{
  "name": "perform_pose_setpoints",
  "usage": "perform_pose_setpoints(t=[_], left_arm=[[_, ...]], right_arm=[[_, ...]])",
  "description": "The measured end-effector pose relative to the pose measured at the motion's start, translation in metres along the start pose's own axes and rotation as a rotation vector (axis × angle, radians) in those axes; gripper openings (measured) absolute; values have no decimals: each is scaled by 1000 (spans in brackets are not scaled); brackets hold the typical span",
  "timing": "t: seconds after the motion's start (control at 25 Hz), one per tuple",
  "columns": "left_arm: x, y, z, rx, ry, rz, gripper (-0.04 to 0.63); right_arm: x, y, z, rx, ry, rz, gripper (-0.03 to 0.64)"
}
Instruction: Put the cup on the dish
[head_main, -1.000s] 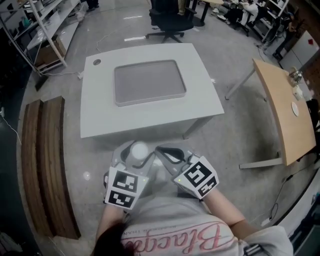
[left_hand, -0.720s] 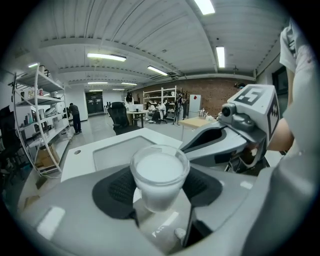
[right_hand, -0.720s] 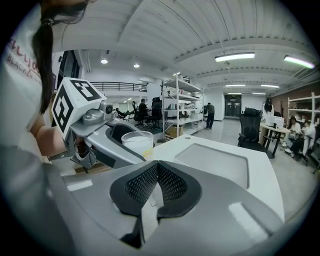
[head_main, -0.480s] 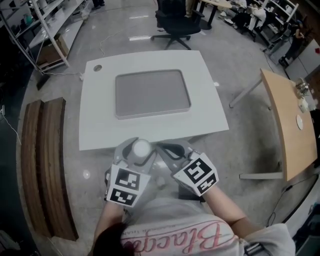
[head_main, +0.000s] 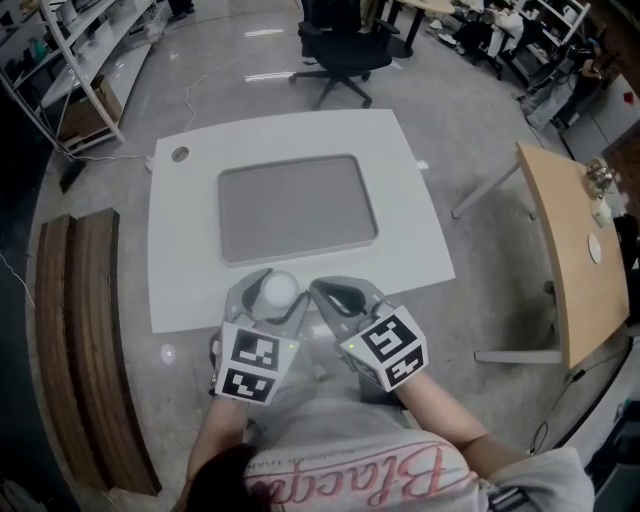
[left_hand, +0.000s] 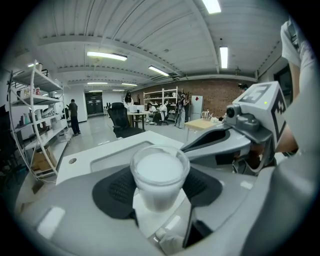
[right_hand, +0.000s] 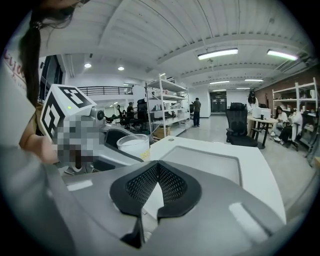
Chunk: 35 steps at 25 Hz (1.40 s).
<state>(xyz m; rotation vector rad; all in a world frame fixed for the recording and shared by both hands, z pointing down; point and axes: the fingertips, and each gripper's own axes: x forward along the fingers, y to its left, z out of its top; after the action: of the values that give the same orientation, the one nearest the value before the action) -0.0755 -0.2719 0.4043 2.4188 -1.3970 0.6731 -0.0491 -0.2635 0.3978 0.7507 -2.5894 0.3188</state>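
Two grippers are in view, side by side at the near edge of the table (head_main: 190, 270). I read each one from its own camera.

1. Left gripper (head_main: 272, 296): jaws part-way spread and clamped on the cup (head_main: 279, 289). In the left gripper view the dark pads (left_hand: 116, 189) press on the cup (left_hand: 159, 175) from both sides. The cup is upright, rim up, translucent, white inside.
2. Right gripper (head_main: 325, 292): jaws pressed together, nothing between them. In the right gripper view the pad tips of this gripper (right_hand: 157, 182) meet, with only a narrow slit behind them.
3. Relative position – the right gripper lies just beside the left one, on its right, and angles in toward it. From the left gripper view it shows close to the cup's right (left_hand: 220, 142). From the right gripper view the cup (right_hand: 134, 146) stands just left of the closed jaws.
4. Dish (head_main: 295, 208): a grey rectangular tray with a raised rim, lying flat on the white table. It is ahead of both grippers, near them but apart. Its near edge is just beyond the cup; the cup is not on it.
5. Cup height – I cannot tell whether its base touches the table.

Beyond the dish, further ahead of both grippers, stands a black chair (head_main: 340, 40). A wooden table (head_main: 575, 240) is well off to the right gripper's right. A bench (head_main: 75, 340) lies to the left gripper's left.
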Motion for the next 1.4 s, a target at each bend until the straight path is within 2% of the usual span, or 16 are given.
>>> perform_pose_setpoints(t=[0.32, 0.56, 0.72, 0.88, 1.4], left_arm=[[57, 42, 20, -11, -47, 17, 261], [101, 66, 32, 26, -84, 23, 259], [130, 79, 29, 31, -86, 19, 259], [158, 90, 20, -1, -104, 22, 259], [201, 100, -13, -33, -15, 29, 259]], right_arm=[[28, -44, 15, 15, -46, -55, 2], [50, -73, 16, 59, -48, -88, 2], [60, -85, 15, 87, -36, -102, 2], [67, -92, 10, 111, -24, -110, 2], [72, -100, -13, 189, 40, -114, 2]])
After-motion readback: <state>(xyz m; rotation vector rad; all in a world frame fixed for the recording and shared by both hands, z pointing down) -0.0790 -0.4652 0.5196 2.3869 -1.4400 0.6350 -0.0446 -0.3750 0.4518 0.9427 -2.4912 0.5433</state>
